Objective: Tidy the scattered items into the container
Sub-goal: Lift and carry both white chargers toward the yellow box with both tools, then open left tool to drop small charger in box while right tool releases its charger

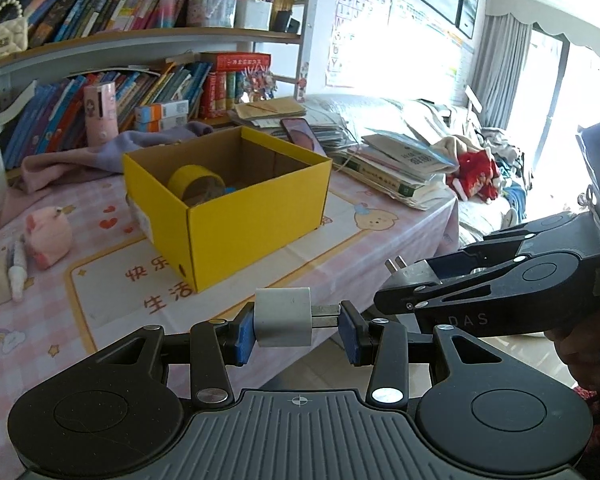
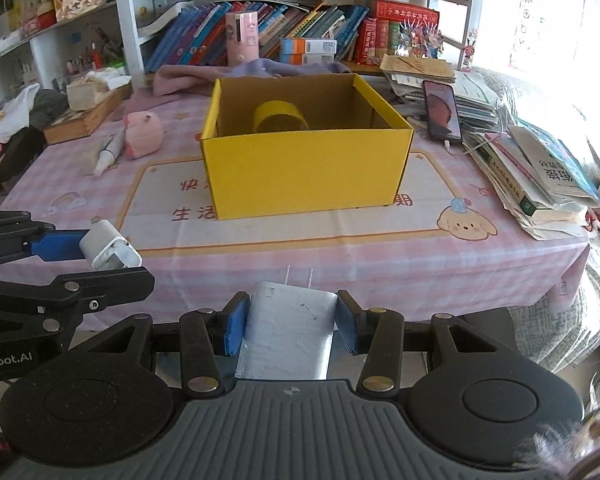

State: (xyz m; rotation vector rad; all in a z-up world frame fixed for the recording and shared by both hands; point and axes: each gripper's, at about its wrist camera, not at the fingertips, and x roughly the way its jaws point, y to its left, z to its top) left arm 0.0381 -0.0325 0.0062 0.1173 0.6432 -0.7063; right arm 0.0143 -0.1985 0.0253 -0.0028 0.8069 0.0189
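Left wrist view: two grippers — left gripper, right gripper — each clamping one charger, one yellow box.

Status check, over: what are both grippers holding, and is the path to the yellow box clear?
Left gripper shut on small white charger. Right gripper shut on larger white charger. Yellow box ahead, open, tape roll inside. Nothing in the way.
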